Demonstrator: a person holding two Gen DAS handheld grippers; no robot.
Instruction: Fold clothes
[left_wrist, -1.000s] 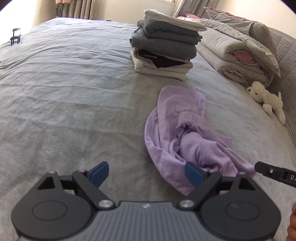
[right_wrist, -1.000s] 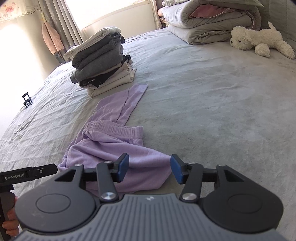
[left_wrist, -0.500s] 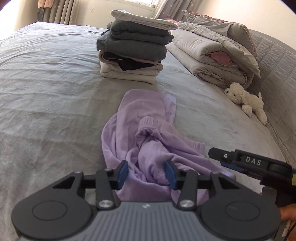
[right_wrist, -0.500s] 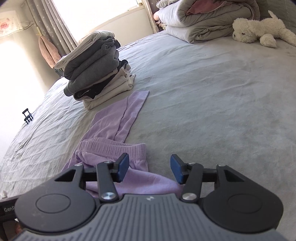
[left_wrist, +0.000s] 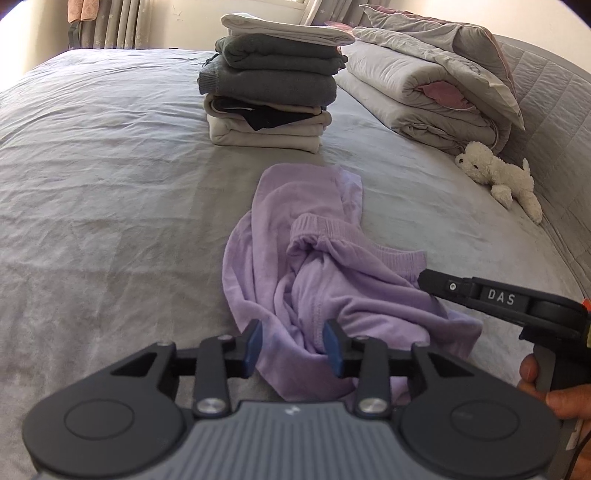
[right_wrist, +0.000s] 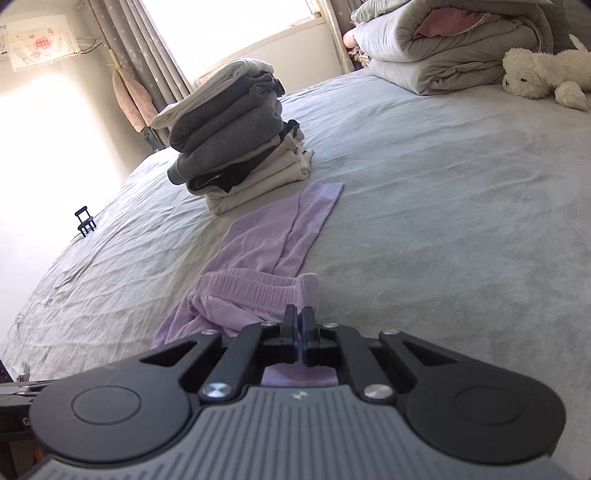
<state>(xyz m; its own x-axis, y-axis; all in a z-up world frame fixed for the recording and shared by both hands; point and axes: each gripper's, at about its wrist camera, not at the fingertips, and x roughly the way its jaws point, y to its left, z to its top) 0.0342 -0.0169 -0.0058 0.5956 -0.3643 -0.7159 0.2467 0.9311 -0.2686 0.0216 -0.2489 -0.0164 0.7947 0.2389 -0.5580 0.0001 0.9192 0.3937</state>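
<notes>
Crumpled lilac trousers (left_wrist: 303, 258) lie on the grey bed (left_wrist: 110, 184), one leg stretched toward the clothes stack. My left gripper (left_wrist: 293, 345) sits low over the near bunched part. Its jaws are opening, with a fold of lilac cloth lying between the blue pads (left_wrist: 254, 347). In the right wrist view, my right gripper (right_wrist: 297, 325) is shut on the end of the ribbed waistband of the trousers (right_wrist: 280, 236). The left wrist view shows the right gripper (left_wrist: 424, 278) coming in from the right, its tip at that waistband, held by a hand (left_wrist: 546, 391).
A stack of folded grey and cream clothes (left_wrist: 269, 92) stands just beyond the trousers. A folded duvet (left_wrist: 424, 85) and a white plush toy (left_wrist: 498, 177) lie at the bed's right side. A small black chair-shaped object (right_wrist: 85, 221) sits far left on the sheet.
My right gripper has gone from half open to shut on the waistband. My left gripper moved over the bunched cloth and narrowed from wide open, then widened slightly.
</notes>
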